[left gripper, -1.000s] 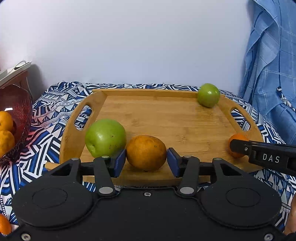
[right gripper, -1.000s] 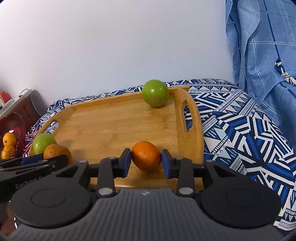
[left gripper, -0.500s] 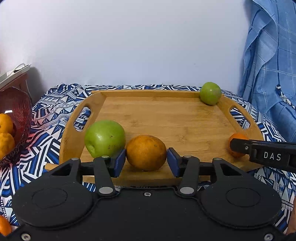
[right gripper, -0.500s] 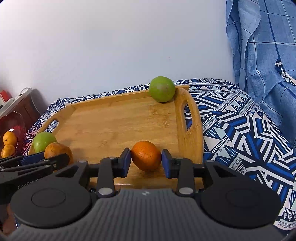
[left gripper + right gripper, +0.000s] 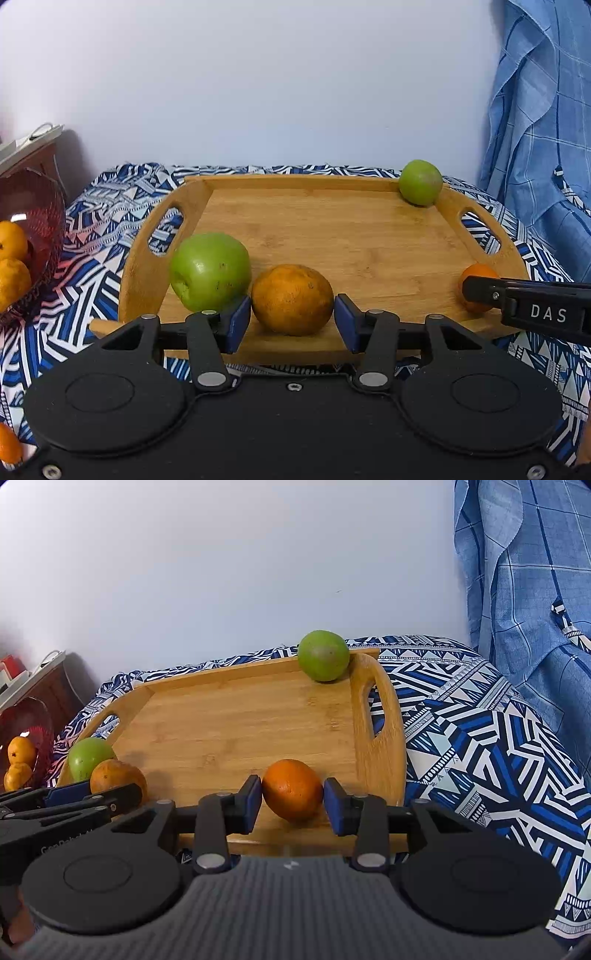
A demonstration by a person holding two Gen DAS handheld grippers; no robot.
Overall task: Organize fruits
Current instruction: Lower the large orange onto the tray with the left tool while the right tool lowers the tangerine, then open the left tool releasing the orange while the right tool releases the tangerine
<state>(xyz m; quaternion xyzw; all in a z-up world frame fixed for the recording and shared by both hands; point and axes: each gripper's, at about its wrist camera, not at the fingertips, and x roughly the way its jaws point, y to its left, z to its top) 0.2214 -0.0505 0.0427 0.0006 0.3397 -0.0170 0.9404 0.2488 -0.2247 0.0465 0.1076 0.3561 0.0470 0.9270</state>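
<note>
A wooden tray (image 5: 354, 240) lies on the patterned cloth. My left gripper (image 5: 293, 316) is shut on a dull orange (image 5: 291, 298) at the tray's near edge, with a big green apple (image 5: 209, 271) touching its left finger. My right gripper (image 5: 292, 800) is shut on a bright orange (image 5: 292, 788) at the tray's near right corner (image 5: 384, 775). A second green apple (image 5: 420, 182) sits in the far right corner of the tray; it also shows in the right wrist view (image 5: 323, 660). The right gripper's finger (image 5: 524, 306) and its orange (image 5: 476, 275) show in the left wrist view.
A red mesh bowl (image 5: 33, 221) with several oranges (image 5: 13, 280) stands left of the tray. A blue checked cloth (image 5: 543, 129) hangs at the right. A white wall is behind. Another orange (image 5: 9, 443) lies at the lower left edge.
The far green apple has rolled right into the tray's back right corner. Both grippers stay on their oranges, almost still.
</note>
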